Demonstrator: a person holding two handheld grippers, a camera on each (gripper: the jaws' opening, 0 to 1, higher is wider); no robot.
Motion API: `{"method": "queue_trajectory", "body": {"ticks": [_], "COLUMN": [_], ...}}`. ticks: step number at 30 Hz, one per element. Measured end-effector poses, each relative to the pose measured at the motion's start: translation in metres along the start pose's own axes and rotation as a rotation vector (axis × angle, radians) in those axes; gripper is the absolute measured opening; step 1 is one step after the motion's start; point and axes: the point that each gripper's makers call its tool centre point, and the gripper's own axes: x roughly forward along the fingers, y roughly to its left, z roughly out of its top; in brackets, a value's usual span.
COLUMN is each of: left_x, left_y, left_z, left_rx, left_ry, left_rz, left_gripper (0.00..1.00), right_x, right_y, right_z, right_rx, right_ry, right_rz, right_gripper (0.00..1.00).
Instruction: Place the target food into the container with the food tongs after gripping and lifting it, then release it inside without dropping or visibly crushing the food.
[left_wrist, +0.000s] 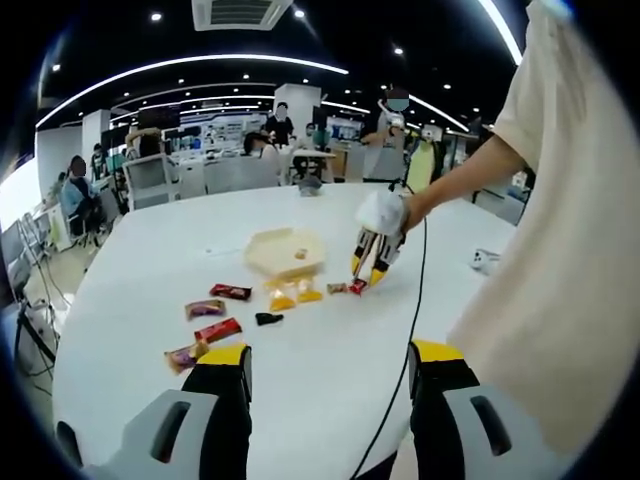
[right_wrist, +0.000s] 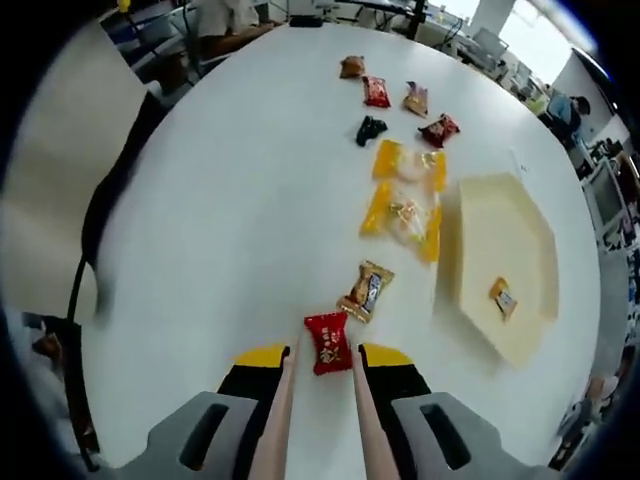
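In the right gripper view my right gripper (right_wrist: 323, 358) is shut on tan food tongs (right_wrist: 281, 402). The tong tips flank a small red snack packet (right_wrist: 328, 342) just above or on the white table; I cannot tell which. A cream hexagonal tray (right_wrist: 490, 225) lies to the right with one orange packet (right_wrist: 502, 297) in it. In the left gripper view my left gripper (left_wrist: 333, 358) stands wide open with nothing in it, low over the near table. Ahead of it, the right gripper (left_wrist: 368, 268) in a gloved hand meets the red packet (left_wrist: 357, 286) beside the tray (left_wrist: 270, 245).
More packets lie loose: a gold one (right_wrist: 366, 291), yellow ones (right_wrist: 403, 220), red ones (right_wrist: 439, 130) and a black item (right_wrist: 370, 129). A black cable (left_wrist: 415, 290) hangs from the right gripper. A small white object (left_wrist: 485, 261) sits near the person's shirt (left_wrist: 560, 250).
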Motion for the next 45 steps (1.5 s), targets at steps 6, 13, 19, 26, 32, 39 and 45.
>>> {"method": "queue_trajectory", "body": {"ticks": [6,13,19,26,32,39,45], "left_x": [0.0013,0.0011,0.0002,0.0005,0.0024,0.0024,0.0027], "left_y": [0.0007,0.0009,0.0017,0.0012,-0.0001,0.0003,-0.0007], "left_z": [0.0002,-0.0013,-0.0001,-0.0015,-0.001,-0.0009,-0.0017], "left_rx": [0.001,-0.003,0.0,-0.001,-0.001,0.001,0.002], "left_ry": [0.001,0.006,0.007,0.011,0.009,0.01,0.014], "left_rz": [0.0,0.0,0.003,0.003,0.0,-0.001,-0.004], "left_gripper": [0.63,0.63,0.63,0.63,0.63,0.63,0.63], "right_x": [0.0016,0.0026,0.0075,0.0098,0.0096,0.0094,0.0089], "right_y": [-0.0011,-0.005,-0.0015,-0.0008,-0.0005,-0.0011,-0.0045], "right_z": [0.0021,0.0028,0.0017,0.0002,-0.0004,-0.0005,0.0001], "right_rx": [-0.001,0.033,0.044,0.073,0.099,0.123,0.233], "right_ry": [-0.004,-0.016,-0.011,-0.012,-0.013,-0.021,-0.058], "right_rz": [-0.001,-0.016,-0.004,0.0,-0.004,-0.006,-0.006], "right_gripper": [0.27,0.27,0.27,0.27,0.27,0.27,0.27]}}
